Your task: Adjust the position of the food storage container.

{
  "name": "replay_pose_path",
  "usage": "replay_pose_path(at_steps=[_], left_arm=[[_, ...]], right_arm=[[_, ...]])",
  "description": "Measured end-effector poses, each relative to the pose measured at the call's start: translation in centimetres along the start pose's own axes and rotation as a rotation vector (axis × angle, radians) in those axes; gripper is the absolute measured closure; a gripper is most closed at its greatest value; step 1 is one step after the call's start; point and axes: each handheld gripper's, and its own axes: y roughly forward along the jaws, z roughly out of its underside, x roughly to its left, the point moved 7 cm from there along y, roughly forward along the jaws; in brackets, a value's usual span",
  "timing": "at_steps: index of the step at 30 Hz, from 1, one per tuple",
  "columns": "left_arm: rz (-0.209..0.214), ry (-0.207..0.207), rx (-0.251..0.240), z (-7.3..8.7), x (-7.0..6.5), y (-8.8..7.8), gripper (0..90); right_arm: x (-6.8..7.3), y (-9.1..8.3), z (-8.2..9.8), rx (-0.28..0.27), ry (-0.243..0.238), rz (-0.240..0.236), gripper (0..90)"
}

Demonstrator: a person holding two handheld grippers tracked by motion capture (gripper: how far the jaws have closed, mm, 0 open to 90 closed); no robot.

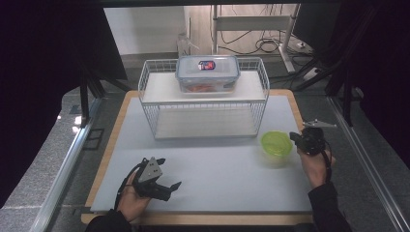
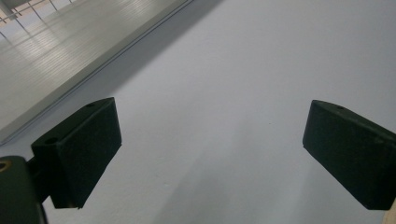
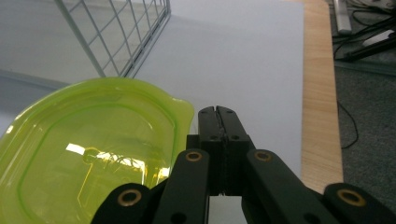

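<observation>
Now | green lid (image 3: 88, 149) | just left of closed right claw (image 3: 218, 111)

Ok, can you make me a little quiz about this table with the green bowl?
1. True or false: the left gripper has its jaws open.
2. Where is the clear lidded box? A) on top of the wire rack B) on the floor C) in the green bowl
3. Which gripper is next to the green bowl, and are its jaws shut?

Key: 1 true. 2 A. 3 The right gripper, jaws shut beside the rim, nothing between them.
</observation>
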Motion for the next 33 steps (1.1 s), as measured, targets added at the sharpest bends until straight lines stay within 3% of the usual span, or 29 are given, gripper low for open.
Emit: replay_pose_path(at_steps=[13,33], left_arm=[[0.007,0.001,0.011,0.2,0.0,0.1,4.4],[0.011,0.0,0.016,0.2,-0.1,0.2,4.6]], right_arm=[[1.0,0.5,0.7,0.042,0.02,-0.052,90.0],[5.1,-0.1,1.5,0.07,-0.001,-0.159,90.0]])
